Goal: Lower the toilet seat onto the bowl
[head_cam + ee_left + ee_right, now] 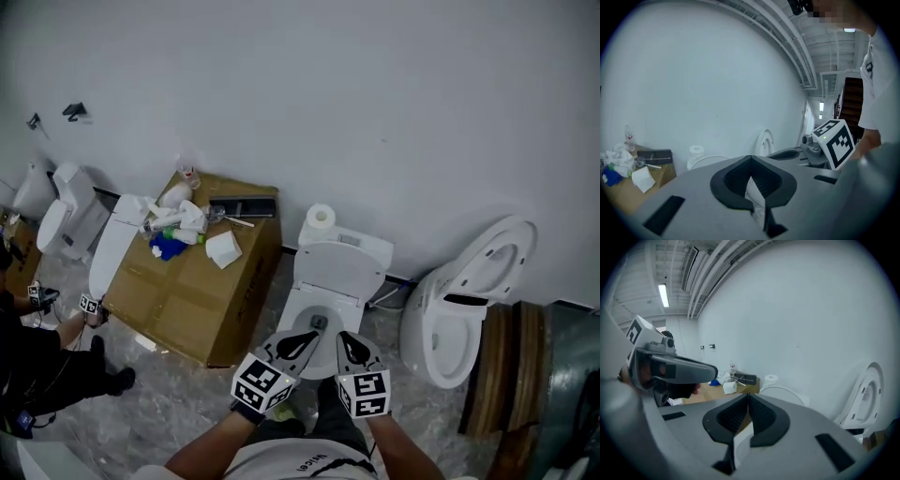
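A white toilet stands against the wall in the head view. Its seat and lid [339, 272] are raised and lean back toward the tank [349, 240]. The bowl rim [291, 317] shows below them. My left gripper [309, 334] and right gripper [344, 339] hover side by side over the front of the bowl, both shut with nothing between the fingers. The left gripper [750, 159] points at the lid's curved edge [708, 160]. In the right gripper view, the right gripper [748, 395] also faces the raised lid [785, 393]. Neither gripper touches the seat.
A toilet paper roll [321, 217] sits on the tank. A cardboard box [202, 286] with bottles and wipes stands to the left. Another toilet [466, 300] leans at the right, beside wooden boards [511, 366]. More toilets [70, 217] and a person [42, 366] are at the left.
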`<state>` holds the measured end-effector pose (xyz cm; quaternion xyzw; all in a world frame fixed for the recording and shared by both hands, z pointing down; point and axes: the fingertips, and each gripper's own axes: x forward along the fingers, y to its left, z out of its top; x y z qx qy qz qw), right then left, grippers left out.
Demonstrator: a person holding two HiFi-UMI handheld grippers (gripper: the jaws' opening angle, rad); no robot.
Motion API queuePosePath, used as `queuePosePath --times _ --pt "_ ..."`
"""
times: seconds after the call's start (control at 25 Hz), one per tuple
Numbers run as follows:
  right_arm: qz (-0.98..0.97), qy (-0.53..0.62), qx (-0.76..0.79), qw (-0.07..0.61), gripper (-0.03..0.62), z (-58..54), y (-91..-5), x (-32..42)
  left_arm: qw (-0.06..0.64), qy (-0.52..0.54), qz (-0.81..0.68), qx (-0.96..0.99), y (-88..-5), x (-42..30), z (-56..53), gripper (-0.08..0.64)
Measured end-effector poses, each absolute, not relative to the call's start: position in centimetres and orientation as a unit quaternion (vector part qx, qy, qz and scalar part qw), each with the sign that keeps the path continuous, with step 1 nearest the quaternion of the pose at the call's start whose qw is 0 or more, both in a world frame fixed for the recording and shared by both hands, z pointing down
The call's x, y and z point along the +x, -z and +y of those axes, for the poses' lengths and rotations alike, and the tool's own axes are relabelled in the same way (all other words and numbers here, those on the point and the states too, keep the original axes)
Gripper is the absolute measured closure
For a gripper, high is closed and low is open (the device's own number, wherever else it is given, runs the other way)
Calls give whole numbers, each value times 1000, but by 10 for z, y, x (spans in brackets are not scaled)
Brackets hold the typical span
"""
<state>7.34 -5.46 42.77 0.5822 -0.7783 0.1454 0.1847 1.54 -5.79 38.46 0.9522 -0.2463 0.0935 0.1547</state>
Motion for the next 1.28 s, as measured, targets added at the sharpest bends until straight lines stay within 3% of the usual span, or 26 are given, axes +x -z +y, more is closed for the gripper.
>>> queuePosePath --times 0.52,1.28 --pt "-788 -87 598 120 577 -81 -316 80 107 -52 -257 959 -301 20 -75 551" --pt "-798 -84 583 126 577 -76 -314 68 89 -58 -275 955 -295 11 -68 551"
